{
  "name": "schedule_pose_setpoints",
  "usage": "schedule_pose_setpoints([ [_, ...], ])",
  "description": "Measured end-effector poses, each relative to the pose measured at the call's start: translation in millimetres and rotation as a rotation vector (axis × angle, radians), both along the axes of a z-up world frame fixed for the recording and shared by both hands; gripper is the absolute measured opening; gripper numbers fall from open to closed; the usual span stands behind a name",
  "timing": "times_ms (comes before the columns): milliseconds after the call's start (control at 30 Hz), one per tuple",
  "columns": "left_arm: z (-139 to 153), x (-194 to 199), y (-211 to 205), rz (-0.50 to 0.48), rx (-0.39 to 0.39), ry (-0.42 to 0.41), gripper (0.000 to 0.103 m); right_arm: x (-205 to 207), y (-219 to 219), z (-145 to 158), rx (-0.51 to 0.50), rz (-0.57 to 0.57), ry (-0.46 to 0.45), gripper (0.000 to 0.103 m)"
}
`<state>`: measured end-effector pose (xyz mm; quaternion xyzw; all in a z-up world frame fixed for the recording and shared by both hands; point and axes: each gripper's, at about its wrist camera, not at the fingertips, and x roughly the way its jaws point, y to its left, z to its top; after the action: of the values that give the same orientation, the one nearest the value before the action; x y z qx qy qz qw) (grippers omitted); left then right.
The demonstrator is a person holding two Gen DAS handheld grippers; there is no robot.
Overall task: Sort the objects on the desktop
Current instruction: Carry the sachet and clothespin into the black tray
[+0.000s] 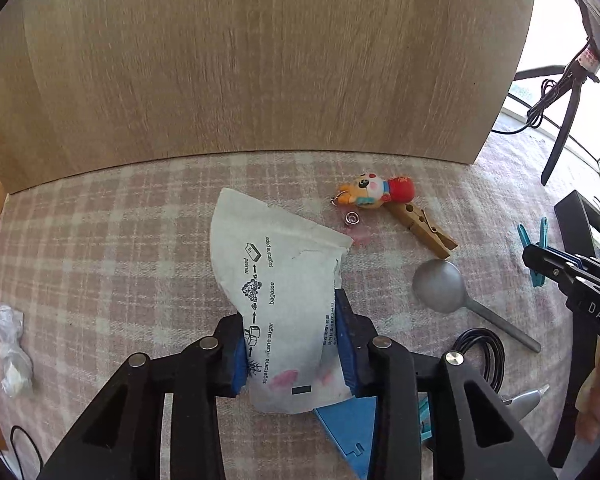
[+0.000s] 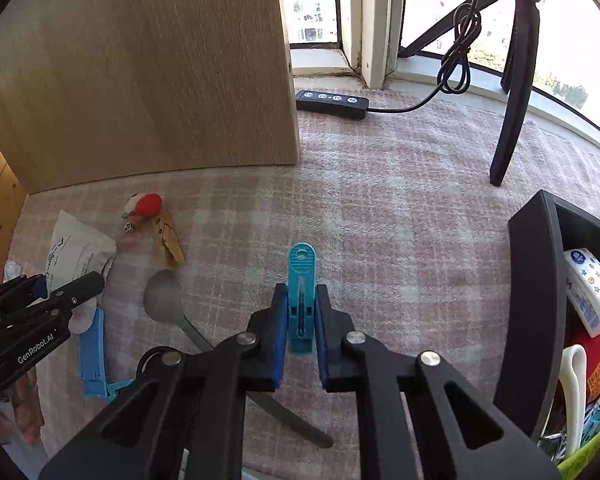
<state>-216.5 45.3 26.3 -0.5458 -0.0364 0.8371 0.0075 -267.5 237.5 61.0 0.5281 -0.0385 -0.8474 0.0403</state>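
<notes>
My left tool (image 1: 290, 344) is clenched on a white paper packet (image 1: 284, 280), its blue pads pressing the packet's two sides near the lower end; the packet's upper part fans out over the pink checked cloth of the counter (image 1: 140, 220), printed with small black diagrams and stained pink near the bottom; under its lower end lies a blue plastic piece (image 1: 346, 428).

My right tool (image 2: 300, 332) is clenched on a teal clothes peg (image 2: 301, 292), which stands between the pads with its rounded end pointing away from me over the cloth; the same peg shows at the right edge of the left view, held in the black fingers there.

Near the packet lie a wooden peg (image 1: 424, 230) topped by a small toy figure (image 1: 374, 192), a grey spoon (image 1: 444, 288) just beside it with its bowl face down, and a coiled black cable (image 1: 488, 356); a crumpled clear wrapper (image 1: 10, 344) sits well apart at the left.

A wooden panel (image 1: 260, 60) stands upright at the back; a black bin (image 2: 540, 300) at my right holds mixed items.
</notes>
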Motion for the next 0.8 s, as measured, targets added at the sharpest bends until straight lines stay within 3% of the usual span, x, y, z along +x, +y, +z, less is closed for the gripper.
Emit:
schedule_pose_setpoints([
  [233,36.7,8.0,11.1,-0.008,0.011,0.054,0.034,16.8,7.5,32.9,-0.069,-0.038,0.048,0.012],
  [433,70.2,17.8,28.4,-0.092,0.062,0.099,0.034,45.4,32.0,68.6,-0.090,-0.074,0.092,0.012],
  [800,102.9,6.5,183.7,-0.338,0.140,0.136,0.034,109.8,146.1,116.1,-0.030,-0.254,0.138,0.012],
])
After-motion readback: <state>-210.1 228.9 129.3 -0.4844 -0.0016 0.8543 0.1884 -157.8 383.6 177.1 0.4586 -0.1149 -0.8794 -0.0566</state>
